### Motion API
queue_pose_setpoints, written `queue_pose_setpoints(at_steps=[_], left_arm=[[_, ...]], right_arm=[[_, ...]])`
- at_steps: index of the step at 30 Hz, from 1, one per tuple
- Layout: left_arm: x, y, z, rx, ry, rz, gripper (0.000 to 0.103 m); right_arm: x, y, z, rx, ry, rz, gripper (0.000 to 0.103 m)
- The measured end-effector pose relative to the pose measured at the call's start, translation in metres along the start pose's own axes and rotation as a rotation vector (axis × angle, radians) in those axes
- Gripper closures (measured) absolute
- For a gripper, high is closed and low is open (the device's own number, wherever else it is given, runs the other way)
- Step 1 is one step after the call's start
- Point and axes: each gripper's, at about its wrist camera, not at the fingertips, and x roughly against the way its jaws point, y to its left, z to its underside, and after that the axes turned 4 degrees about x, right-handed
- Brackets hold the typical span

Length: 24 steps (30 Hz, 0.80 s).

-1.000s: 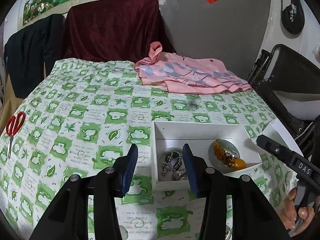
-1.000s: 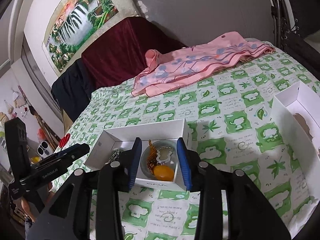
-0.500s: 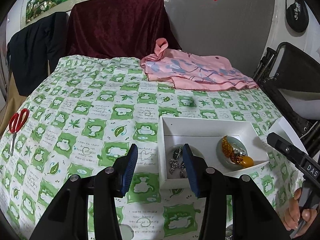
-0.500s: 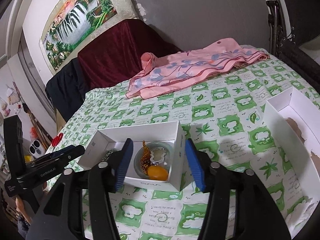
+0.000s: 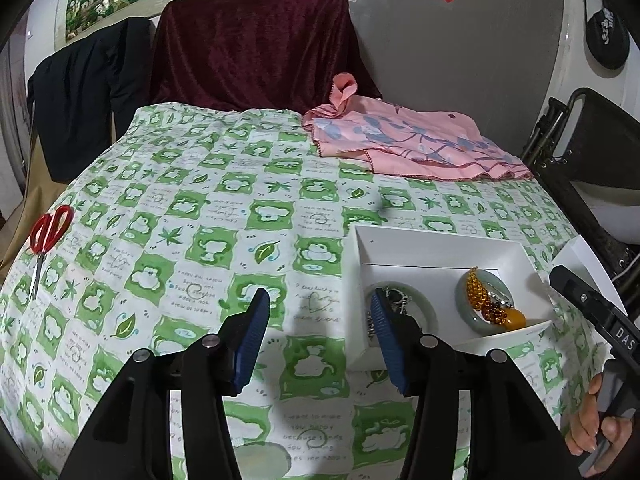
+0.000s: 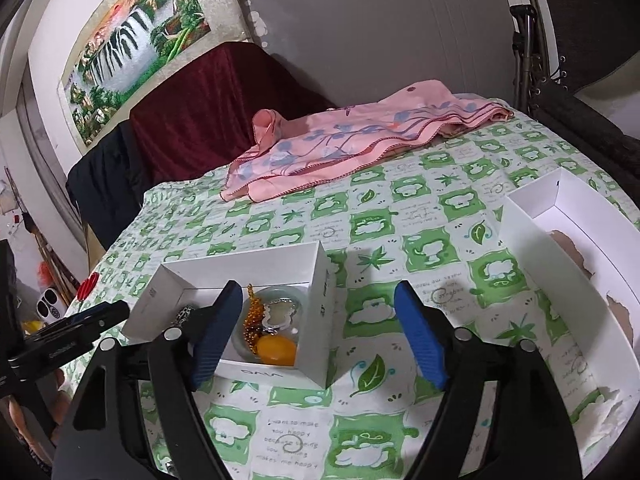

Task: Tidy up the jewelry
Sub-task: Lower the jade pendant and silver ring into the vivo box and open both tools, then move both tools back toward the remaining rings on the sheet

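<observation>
Table w/ green-and-white checked cloth [image 5: 200, 216] fills both views. Small white box [image 5: 436, 248] sits centre-right in left wrist view, lower left-centre in right wrist view [image 6: 240, 276]. Inside it: a pale green bangle [image 5: 420, 300] on the box's left side w/ a tangle of silver chain [image 5: 396, 296] lying over it, and a second pale green bangle [image 5: 472, 312] on the right side, holding amber beads [image 5: 478, 292], dark red beads and an orange oval stone [image 5: 514, 318]. Right wrist view also shows a silver pendant [image 6: 280, 314] lying on that bangle, just above the stone.

Left gripper [image 5: 318, 328], lower centre of its frame: jaws apart, just been opening, nothing between them but cloth; its right fingertip overlaps the near-left corner of the box, contact can't be told. Right gripper [image 6: 320, 334], lower centre of its frame: jaws wide, just been opening, released; the near-right corner of the box lies between the fingers, pads not pressing on it.

Larger white box lid [image 6: 568, 248] at right edge of right wrist view, lining torn. Pink flowered scarf [image 5: 400, 144] at far side of table, upper right. Red-handled scissors [image 5: 48, 236] at left edge of left wrist view. A hand [image 5: 592, 416] on the other gripper's handle, lower right corner
</observation>
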Motion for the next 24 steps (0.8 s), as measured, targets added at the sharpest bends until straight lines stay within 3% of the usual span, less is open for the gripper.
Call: queue_pose_setpoints(at_steps=[9,16,24], left_arm=[[0.009,0.017,0.013,0.036,0.017,-0.014,0.049],[0.025,0.023,0.033,0.03,0.02,-0.033,0.049],[0.047,0.049,0.052,0.087,0.022,-0.049,0.049]], right_arm=[[0.009,0.0,0.008,0.008,-0.026,0.039,0.029],[0.022,-0.008,0.02,-0.045,-0.013,0.02,0.029],[0.043,0.012,0.039,0.019,-0.002,-0.011,0.029]])
